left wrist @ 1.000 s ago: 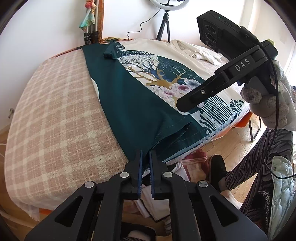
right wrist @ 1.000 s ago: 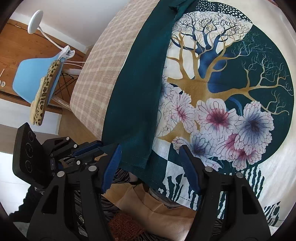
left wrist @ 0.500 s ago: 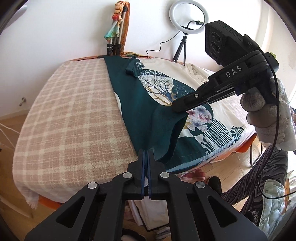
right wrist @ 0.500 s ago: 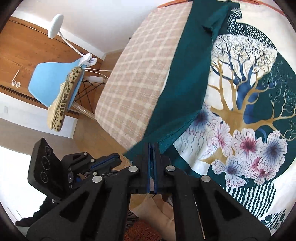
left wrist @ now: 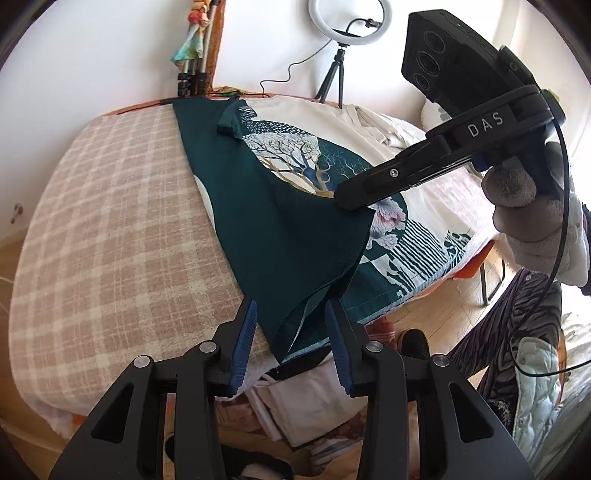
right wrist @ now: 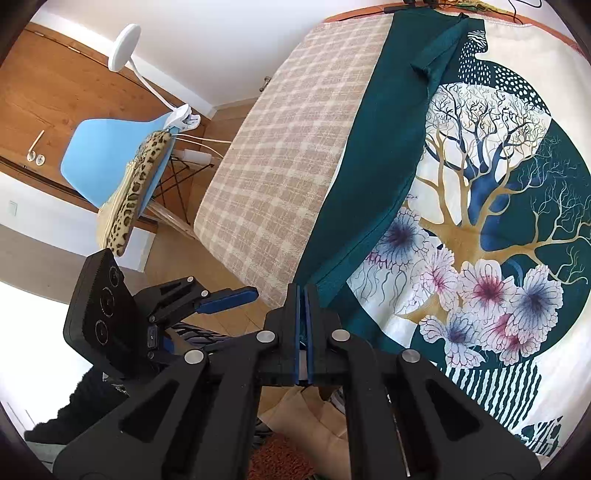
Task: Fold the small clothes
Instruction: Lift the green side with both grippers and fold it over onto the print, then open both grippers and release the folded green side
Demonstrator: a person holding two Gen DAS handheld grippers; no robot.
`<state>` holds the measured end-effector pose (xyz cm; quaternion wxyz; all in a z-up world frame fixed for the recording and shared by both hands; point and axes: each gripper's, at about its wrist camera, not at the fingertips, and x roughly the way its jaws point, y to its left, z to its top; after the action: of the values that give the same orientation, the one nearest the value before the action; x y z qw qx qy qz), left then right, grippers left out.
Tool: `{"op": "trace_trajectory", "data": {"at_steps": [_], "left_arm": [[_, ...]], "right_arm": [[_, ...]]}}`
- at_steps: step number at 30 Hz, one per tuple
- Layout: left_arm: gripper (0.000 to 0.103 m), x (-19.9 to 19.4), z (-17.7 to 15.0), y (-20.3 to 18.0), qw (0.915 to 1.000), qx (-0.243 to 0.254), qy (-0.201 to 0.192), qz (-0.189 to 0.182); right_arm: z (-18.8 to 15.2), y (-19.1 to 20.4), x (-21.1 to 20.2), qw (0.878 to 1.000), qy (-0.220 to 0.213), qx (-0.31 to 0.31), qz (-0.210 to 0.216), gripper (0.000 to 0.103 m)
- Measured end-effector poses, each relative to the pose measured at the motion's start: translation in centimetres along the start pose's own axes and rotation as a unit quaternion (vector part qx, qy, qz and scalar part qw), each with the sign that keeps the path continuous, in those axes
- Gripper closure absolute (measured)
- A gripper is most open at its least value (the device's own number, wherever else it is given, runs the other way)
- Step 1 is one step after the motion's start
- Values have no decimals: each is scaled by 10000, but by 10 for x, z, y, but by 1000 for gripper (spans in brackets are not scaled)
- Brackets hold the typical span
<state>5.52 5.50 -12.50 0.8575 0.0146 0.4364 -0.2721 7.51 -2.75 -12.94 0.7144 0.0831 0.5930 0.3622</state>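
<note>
Checked bedspread (left wrist: 110, 229) carries the shirt (left wrist: 295, 236); right gripper (right wrist: 304, 314) jaws pinch its hem, left gripper (left wrist: 291, 332) jaws wide.

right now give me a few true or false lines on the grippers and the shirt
1. The left gripper is open, with the shirt's hem between its fingers. True.
2. The right gripper is open above the tree print. False: it is shut on the teal t-shirt, pinching its folded edge.
3. The t-shirt lies on a checked blanket. True.
4. The teal flap covers the whole tree print. False: most of the tree and flowers still show.
5. A ring light stands on a tripod behind the bed. True.
6. The chair is red. False: it is light blue, with a leopard-print cushion on it.
</note>
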Motion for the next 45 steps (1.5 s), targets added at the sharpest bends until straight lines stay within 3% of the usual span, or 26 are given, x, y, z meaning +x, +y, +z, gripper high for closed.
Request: {"op": "trace_trajectory", "data": {"at_steps": [7, 9, 10, 16, 19, 22, 27, 29, 32, 36, 37, 38, 42, 44, 45], "left_arm": [[68, 22, 2, -21, 9951, 849, 437, 276], [96, 25, -2, -19, 9944, 802, 535, 438], [100, 25, -3, -16, 9948, 727, 571, 427], [102, 1, 9, -9, 9974, 348, 190, 608], [102, -7, 11, -5, 9974, 68, 72, 717], [102, -9, 3, -2, 9969, -299, 55, 729], [102, 12, -32, -11, 9893, -144, 702, 1268], [102, 17, -45, -14, 9850, 15, 954, 1440], [102, 13, -52, -11, 9852, -96, 942, 1429], [98, -2, -46, -5, 9913, -405, 648, 1068], [89, -3, -46, -4, 9925, -450, 606, 966], [84, -3, -45, -4, 9932, -456, 561, 908], [84, 3, -38, -1, 9933, -334, 460, 1005], [84, 5, -34, 1, 9940, -278, 428, 968], [84, 6, -32, 1, 9942, -200, 430, 964]], "right_arm": [[7, -3, -9, 9998, -174, 67, 63, 99], [10, -1, -13, 9997, -225, 43, 60, 99], [11, 0, -14, 9997, -238, 31, 79, 99], [14, 9, -26, 9991, -351, -122, 213, 99], [-2, 7, -30, 9991, -366, -171, 120, 99], [-38, -14, -24, 9974, -204, 297, 619, 92], [-96, -45, -11, 9944, -71, 788, 700, 91], [-102, -55, -9, 9931, -79, 916, 732, 91], [-93, -61, -6, 9943, -182, 894, 548, 90], [-74, -62, 3, 9934, -240, 918, 644, 44], [-71, -60, 6, 9933, -251, 901, 678, 41], [-68, -57, 12, 9939, -218, 842, 679, 41], [-61, -46, 34, 9963, -83, 700, 484, 41], [-59, -42, 44, 9961, -35, 694, 549, 47], [-58, -40, 48, 9964, 19, 639, 550, 62]]}}
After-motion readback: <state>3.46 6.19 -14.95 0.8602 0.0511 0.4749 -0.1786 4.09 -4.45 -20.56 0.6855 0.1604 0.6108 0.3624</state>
